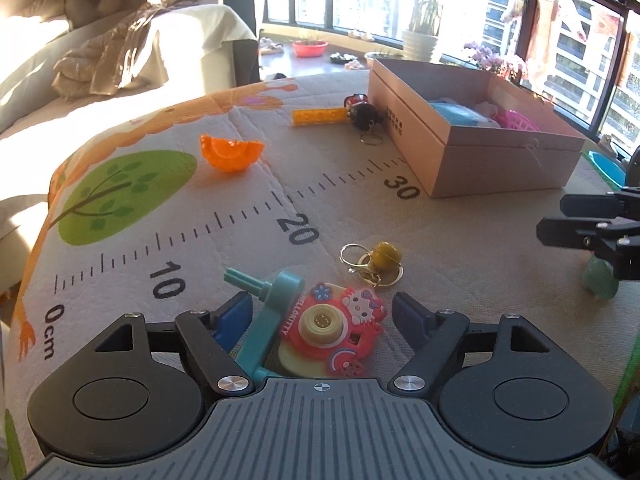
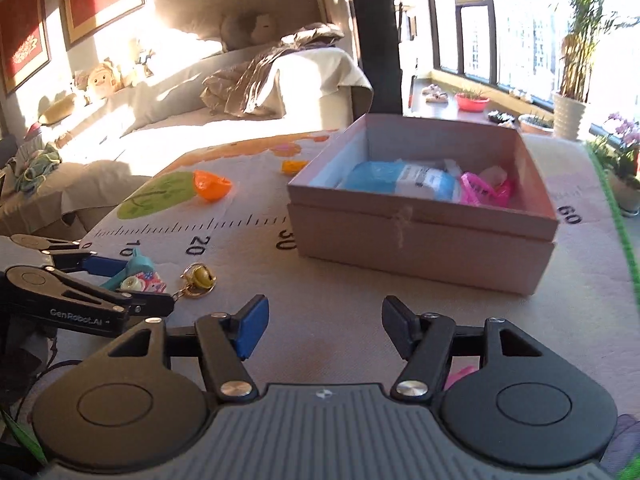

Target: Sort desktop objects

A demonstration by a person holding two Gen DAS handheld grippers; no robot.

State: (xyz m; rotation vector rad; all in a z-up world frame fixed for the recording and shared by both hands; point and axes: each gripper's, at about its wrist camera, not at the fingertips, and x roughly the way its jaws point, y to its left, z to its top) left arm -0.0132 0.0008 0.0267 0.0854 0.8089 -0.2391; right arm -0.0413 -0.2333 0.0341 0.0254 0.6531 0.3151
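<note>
My left gripper [image 1: 322, 316] is open, its jaws on either side of a red Hello Kitty camera toy [image 1: 332, 330] and a teal plastic crank [image 1: 264, 320] on the mat. A yellow bell keychain [image 1: 376, 264] lies just beyond. The open cardboard box [image 2: 424, 236] holds a blue pack [image 2: 400, 180] and a pink basket [image 2: 486, 190]. My right gripper [image 2: 324, 326] is open and empty, above bare mat in front of the box. It also shows in the left wrist view [image 1: 560, 218].
An orange half shell [image 1: 232, 154], an orange ruler piece [image 1: 318, 116] and a black toy with a key ring [image 1: 364, 116] lie on the printed ruler mat [image 1: 240, 216]. A pale green figure [image 1: 600, 280] sits under the right gripper. A sofa stands beyond the table's far left.
</note>
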